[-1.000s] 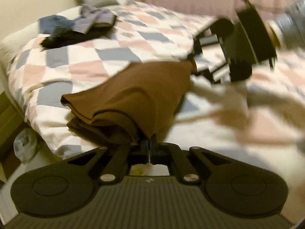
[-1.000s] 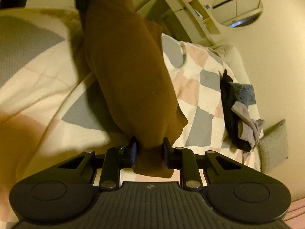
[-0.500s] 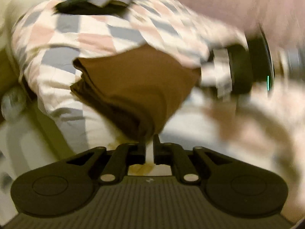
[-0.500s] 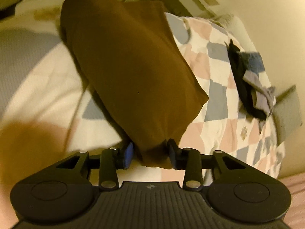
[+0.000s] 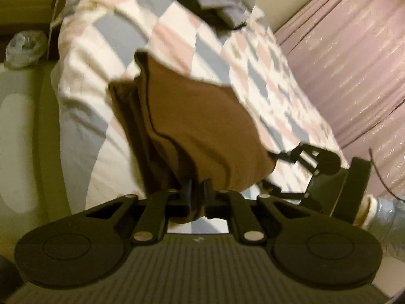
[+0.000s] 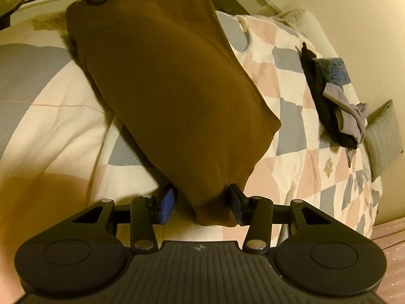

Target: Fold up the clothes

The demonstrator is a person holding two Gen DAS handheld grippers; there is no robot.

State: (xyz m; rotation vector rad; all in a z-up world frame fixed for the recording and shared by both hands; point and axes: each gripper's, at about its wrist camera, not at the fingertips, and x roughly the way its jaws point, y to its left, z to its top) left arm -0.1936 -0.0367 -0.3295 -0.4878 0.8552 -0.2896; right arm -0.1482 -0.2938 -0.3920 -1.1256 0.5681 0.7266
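Since 0.5 s ago the right gripper (image 6: 201,204) jaws have spread apart; they were pinching the brown garment (image 6: 172,96) w/ its corner between them, now they stand wide w/ the cloth sitting loose in the gap. Left gripper (image 5: 197,197) view has swung round, and the garment's layered edge (image 5: 162,136) now runs up the frame.

Left gripper: narrow, clamped on a corner of the brown cloth. The garment lies on the checked bedspread (image 5: 177,38) near the bed's edge, doubled over into at least 2 layers, roughly rectangular. A pile of dark and grey clothes (image 6: 331,96) sits well apart, by a grey cushion (image 6: 382,136).

Handling: looks like soft, light knit, limp, no stiffness, so it will sag and drag between grips. Not slippery, not fragile. Best hold is at corners or along the folded edge, catching all layers so the stack doesn't slide open.
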